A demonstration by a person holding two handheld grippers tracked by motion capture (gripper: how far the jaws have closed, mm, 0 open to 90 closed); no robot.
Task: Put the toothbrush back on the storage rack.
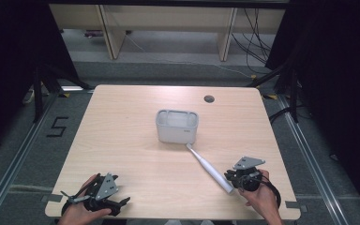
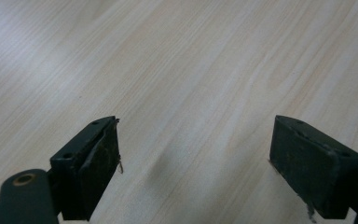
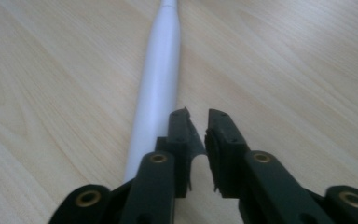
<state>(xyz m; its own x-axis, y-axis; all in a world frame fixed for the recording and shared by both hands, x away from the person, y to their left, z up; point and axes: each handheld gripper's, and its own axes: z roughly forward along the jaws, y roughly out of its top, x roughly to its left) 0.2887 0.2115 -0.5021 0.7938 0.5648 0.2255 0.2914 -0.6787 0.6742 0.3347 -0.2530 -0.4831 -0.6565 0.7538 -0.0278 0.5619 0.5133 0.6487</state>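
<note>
The wooden table [image 1: 136, 140] takes up most of the high view, and near its middle, slightly to the far side, stands a grey open-topped holder [image 1: 177, 125]. From the holder's near right corner a white electric toothbrush [image 1: 209, 168] lies flat on the wood, its small head touching or almost touching the holder's base and its thick handle running toward the near right.

The right gripper [image 1: 242, 178] sits at that handle end. In the right gripper view the toothbrush [image 3: 156, 88] runs away just to the left of the jaws, which stand nearly closed with only a narrow slit between them and nothing in it; the handle lies beside the left jaw, not between the two. The left gripper [image 1: 104, 197] rests at the near left, well apart from everything, and the left gripper view shows its jaws spread wide over bare wood, holding nothing.

The step in hand looks like picking up the toothbrush, probably to stand it in the holder. To do it well, the right jaws should first open wider than the handle, shift sideways until they straddle it, then close on the thick part, where the smooth round body is least likely to roll or pivot.
</note>
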